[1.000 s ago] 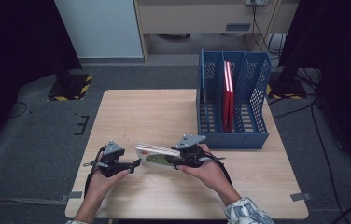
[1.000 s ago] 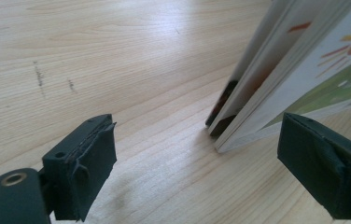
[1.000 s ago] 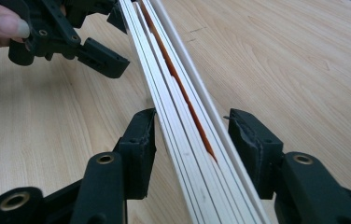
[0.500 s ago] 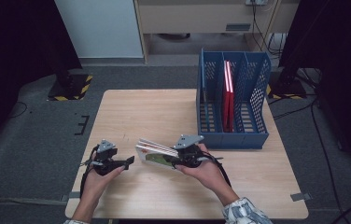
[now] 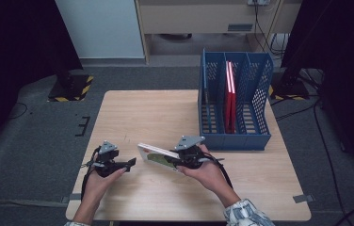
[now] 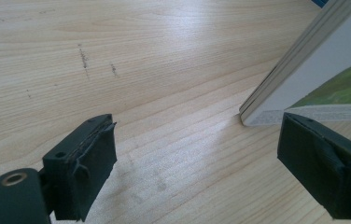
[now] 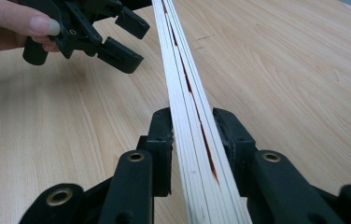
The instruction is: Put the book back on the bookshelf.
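While right gripper fingers, just closing, clamp thin picture book tilted on edge above bench, pickup looks done. Left gripper open, empty (just beside book corner). Left: carry into blue file rack, beside red books.

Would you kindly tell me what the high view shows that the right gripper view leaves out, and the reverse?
High view alone: the blue perforated plastic file rack with a red folder upright in its middle slot, at the table's far right.

Right gripper view alone: the thin white-edged book's stacked page edges, clamped between the right gripper's black jaws, which have just been closing.

Both: the light wooden table, the book, and the left gripper, open beside it.
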`<control>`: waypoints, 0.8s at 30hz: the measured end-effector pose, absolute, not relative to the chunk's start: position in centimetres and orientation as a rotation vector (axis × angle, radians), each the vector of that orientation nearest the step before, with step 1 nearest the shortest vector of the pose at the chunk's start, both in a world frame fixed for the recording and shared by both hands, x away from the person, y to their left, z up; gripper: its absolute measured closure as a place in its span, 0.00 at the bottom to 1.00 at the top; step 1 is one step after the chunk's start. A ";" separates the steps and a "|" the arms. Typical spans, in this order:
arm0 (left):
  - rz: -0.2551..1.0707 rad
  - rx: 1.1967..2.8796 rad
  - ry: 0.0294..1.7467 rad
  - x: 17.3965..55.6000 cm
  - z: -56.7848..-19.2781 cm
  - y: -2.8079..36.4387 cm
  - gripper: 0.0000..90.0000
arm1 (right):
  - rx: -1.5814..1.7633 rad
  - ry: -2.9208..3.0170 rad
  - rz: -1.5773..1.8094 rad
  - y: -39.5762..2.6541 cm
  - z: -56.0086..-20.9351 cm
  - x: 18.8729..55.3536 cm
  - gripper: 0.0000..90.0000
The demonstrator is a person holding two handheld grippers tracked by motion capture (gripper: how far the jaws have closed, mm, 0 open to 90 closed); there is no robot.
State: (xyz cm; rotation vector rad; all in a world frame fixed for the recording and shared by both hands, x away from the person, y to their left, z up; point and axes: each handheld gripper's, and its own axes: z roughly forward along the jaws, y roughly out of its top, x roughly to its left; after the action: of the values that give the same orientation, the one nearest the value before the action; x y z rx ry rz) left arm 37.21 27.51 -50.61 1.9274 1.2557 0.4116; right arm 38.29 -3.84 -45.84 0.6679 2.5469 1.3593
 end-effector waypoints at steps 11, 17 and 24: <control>0.414 1.934 1.260 37.2 -50.7 27.5 0.12 | 0.670 2.544 1.348 -3.9 -45.8 38.2 0.77; 0.411 1.937 1.260 37.2 -50.7 27.5 0.12 | 0.675 2.547 1.347 -4.2 -46.0 38.3 0.79; 0.414 1.936 1.261 37.2 -50.7 27.6 0.12 | 0.677 2.543 1.342 -4.4 -46.0 38.3 0.83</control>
State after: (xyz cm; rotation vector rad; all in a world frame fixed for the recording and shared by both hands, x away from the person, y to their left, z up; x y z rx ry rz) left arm 37.23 27.55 -50.70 1.9365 1.2613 0.4145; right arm 38.27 -4.43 -45.98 0.6773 2.5429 1.3425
